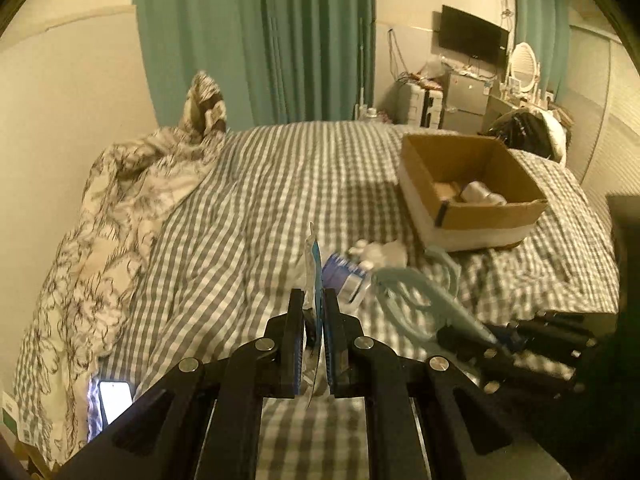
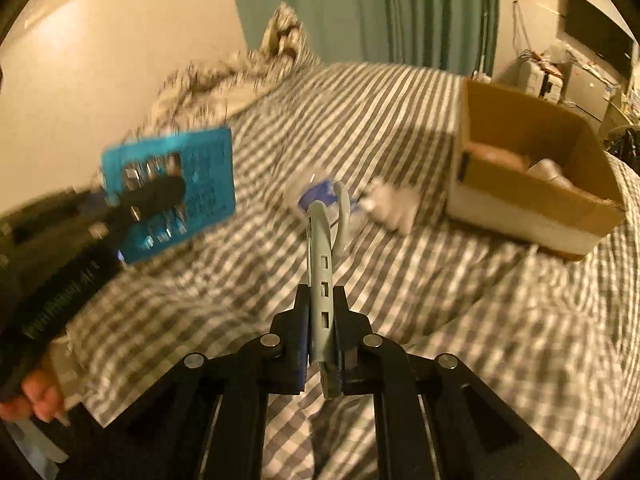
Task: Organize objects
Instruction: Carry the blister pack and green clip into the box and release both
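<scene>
You can't read any text here. The blue card package (image 2: 170, 196) clamped in your left gripper (image 1: 313, 300) carries dark print down its right side, but motion blur smears it. The label on the plastic bottle (image 1: 347, 276) lying on the bed is just as illegible

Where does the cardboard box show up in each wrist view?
Left wrist: cardboard box sits on the bed at right of centre, open top, beyond the left claw.
Right wrist: the box lies at the right edge, past the right claw.
Shared landmark: the teal curtain behind the bed.
</scene>
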Demonstrator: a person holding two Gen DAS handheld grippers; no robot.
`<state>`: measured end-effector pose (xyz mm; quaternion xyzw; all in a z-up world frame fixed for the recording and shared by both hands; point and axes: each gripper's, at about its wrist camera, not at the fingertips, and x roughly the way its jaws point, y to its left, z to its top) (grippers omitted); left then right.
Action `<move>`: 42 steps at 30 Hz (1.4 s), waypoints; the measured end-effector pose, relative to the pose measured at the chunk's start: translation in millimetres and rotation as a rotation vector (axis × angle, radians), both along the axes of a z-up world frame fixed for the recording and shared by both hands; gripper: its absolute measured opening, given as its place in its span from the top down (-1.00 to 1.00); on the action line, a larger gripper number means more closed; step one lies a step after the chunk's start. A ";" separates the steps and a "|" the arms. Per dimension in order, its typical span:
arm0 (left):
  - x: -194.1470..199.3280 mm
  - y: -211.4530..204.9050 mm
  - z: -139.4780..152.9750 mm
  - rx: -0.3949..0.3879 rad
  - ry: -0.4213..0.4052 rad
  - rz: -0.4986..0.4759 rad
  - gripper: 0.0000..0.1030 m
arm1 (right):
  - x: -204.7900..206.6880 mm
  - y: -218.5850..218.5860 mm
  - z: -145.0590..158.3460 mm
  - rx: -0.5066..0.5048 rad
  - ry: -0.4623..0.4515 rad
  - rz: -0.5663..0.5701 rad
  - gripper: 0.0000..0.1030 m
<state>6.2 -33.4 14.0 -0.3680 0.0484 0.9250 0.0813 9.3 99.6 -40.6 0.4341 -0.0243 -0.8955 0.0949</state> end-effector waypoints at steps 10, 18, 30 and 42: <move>-34.2 74.2 61.1 -0.009 0.105 -0.133 0.84 | -23.5 78.5 69.5 -0.002 0.132 -0.151 0.82; -78.7 144.4 78.0 0.016 0.117 -0.234 0.84 | -49.8 145.6 98.3 0.006 0.192 -0.255 0.82; -162.4 218.4 30.9 0.002 0.026 -0.309 0.83 | -113.1 225.7 65.3 -0.018 0.146 -0.350 0.82; -191.6 237.3 -16.4 -0.012 -0.060 -0.355 0.67 | -128.6 256.7 33.4 -0.070 0.104 -0.385 0.75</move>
